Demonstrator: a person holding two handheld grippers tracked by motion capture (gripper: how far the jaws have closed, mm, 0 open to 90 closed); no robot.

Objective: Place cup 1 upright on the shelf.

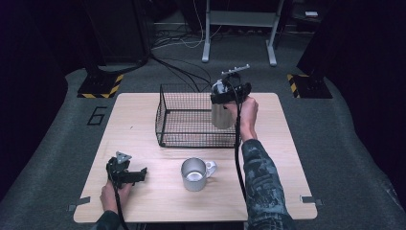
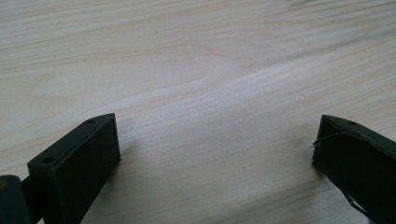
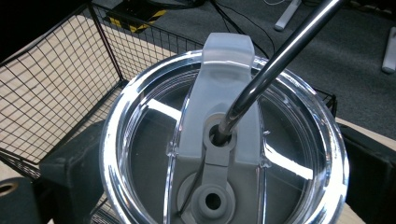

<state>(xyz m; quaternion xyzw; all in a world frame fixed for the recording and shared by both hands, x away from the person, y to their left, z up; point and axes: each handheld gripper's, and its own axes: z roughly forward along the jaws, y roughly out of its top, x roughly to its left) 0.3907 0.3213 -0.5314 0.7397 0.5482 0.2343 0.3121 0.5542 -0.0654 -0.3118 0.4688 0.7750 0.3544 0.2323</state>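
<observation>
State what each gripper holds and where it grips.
The right gripper clamps the steel tumbler by its upper body, just under the clear lid, above the wire basket. The left gripper holds nothing.

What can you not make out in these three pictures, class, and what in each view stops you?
- Tumbler contents: in the right claw view, glare on the clear lid hides them.
- Straw tip: cut off by that view's top edge.
- Mug contents: too small and dim in the high view.
- Left claw body: the left claw view's bottom edge cuts it off.
- Basket floor behind the tumbler: hidden in the high view.
</observation>
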